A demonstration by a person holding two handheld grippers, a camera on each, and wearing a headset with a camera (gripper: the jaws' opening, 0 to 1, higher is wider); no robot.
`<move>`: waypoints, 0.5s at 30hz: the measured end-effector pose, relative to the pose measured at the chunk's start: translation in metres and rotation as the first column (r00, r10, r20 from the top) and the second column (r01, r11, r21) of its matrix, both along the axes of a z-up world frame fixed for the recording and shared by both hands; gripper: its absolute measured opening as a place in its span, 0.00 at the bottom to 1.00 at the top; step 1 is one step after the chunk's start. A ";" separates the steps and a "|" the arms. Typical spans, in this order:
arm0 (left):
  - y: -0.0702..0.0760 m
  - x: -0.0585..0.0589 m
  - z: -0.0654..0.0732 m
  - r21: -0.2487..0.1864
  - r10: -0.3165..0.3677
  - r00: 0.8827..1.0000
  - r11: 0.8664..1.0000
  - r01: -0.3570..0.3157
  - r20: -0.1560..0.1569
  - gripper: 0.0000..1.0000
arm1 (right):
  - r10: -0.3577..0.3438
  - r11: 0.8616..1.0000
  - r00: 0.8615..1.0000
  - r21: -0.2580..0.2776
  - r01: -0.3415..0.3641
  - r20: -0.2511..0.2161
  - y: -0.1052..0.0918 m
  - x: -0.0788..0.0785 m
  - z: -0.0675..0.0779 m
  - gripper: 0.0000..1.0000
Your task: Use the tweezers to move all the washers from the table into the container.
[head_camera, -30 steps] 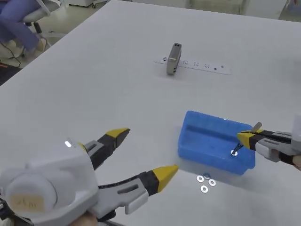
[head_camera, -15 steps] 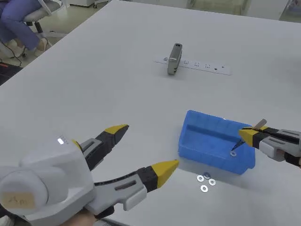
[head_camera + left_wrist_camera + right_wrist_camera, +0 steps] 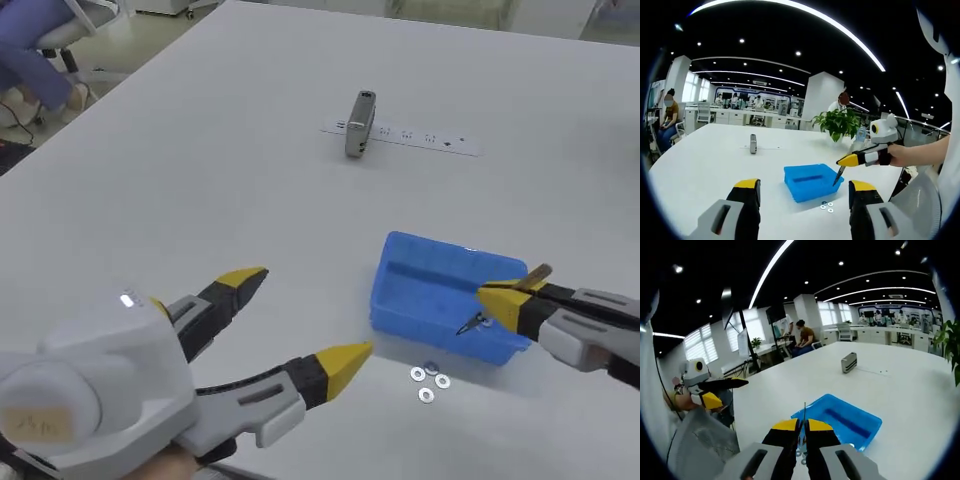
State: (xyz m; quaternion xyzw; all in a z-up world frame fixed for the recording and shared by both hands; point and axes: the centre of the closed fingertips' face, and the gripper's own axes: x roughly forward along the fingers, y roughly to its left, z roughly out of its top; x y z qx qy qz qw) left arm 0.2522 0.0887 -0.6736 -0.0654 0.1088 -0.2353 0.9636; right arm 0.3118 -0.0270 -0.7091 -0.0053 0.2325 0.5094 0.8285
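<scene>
One white table (image 3: 200, 150), blue container (image 3: 440, 285) sitting on it.
Left gripper (image 3: 312, 311) hangs wide open, empty; right gripper (image 3: 495, 295) is clamped on the tweezers (image 3: 470, 325), tips over the container; three washers (image 3: 428, 380) on the table just beside it.

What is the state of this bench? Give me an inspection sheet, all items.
Surface: white table, bare.
Job's things: blue container; three washers on the table beside it; tweezers tip over the container.
Clutter: power strip with grey block plugged in.
Grippers: left gripper open, holding nothing; right gripper shut on the tweezers.
Cables: nothing seen.
Surroundings: open office, seated people, potted plant.
</scene>
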 end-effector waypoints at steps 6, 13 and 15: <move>0.000 0.000 -0.003 0.012 -0.005 1.000 1.000 0.005 -0.009 0.72 | 0.028 0.997 0.998 -0.065 -0.032 -0.061 0.005 -0.009 -0.037 0.02; 0.002 0.000 -0.005 0.016 -0.003 1.000 1.000 0.004 -0.012 0.72 | 0.030 0.993 0.998 -0.114 -0.035 -0.053 0.003 -0.005 -0.051 0.02; 0.003 0.000 -0.005 0.013 -0.002 1.000 1.000 0.002 -0.013 0.72 | 0.038 0.991 0.998 -0.127 -0.043 -0.041 0.004 -0.005 -0.052 0.02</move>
